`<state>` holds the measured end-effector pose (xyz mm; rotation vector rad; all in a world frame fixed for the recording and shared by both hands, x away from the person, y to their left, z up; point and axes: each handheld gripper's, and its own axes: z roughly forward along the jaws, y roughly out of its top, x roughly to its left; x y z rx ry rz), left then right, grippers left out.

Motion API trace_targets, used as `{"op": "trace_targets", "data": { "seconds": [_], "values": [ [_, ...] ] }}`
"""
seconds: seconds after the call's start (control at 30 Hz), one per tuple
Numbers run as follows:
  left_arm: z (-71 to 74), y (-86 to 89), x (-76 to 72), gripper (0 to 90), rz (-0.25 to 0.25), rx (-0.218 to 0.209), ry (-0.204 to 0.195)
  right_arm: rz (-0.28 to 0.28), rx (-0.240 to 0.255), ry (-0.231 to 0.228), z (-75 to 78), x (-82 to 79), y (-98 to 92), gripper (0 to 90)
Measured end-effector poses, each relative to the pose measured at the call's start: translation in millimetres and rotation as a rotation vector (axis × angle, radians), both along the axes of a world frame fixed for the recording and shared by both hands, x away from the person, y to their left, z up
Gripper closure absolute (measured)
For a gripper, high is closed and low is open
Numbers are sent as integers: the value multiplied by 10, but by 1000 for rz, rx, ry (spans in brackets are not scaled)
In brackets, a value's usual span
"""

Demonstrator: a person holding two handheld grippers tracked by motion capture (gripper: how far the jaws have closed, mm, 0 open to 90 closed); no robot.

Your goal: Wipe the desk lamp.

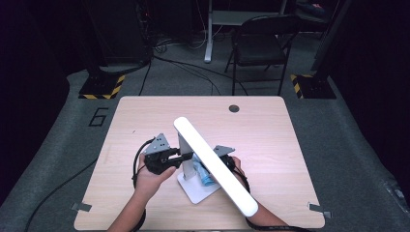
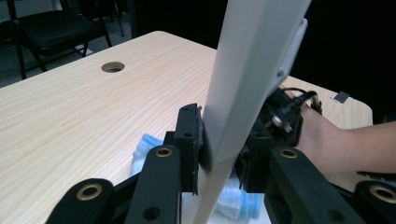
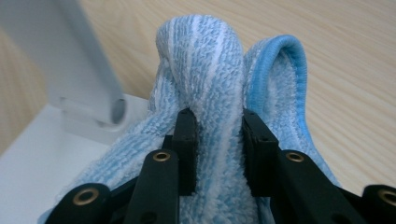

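— Where's the lamp?
— The white lamp stands on its base near the table's front edge, about the middle. The left gripper clamps its upright arm.
— And the right gripper?
— Closed on a bunched blue-striped cloth lying partly on the lamp's base.

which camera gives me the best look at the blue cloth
The right gripper view: the blue cloth is close up, pinched in the right gripper. The high view shows a small patch under the lamp bar; the left gripper view shows edges.
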<state>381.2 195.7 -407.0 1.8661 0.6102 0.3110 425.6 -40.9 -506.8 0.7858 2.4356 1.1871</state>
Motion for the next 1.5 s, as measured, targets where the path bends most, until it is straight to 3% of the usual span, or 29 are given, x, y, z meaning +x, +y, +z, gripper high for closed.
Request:
{"op": "trace_targets", "data": {
  "seconds": [0.3, 0.47, 0.93, 1.07, 1.5],
  "values": [
    [-1, 9, 9, 732, 0, 1, 2, -122, 20, 21, 6, 155, -259, 702],
    [-4, 15, 20, 733, -5, -6, 4, -149, 35, 46, 8, 164, -345, 700],
    [0, 45, 37, 736, 11, 1, -4, -164, 50, 63, 6, 27, -468, 699],
    [-12, 53, 48, 728, 12, -17, 4, -170, 55, 56, -2, -10, -485, 700],
    [-14, 50, 35, 729, 16, -7, -4, -163, 60, 53, -9, -10, -505, 696]
  ]
}}
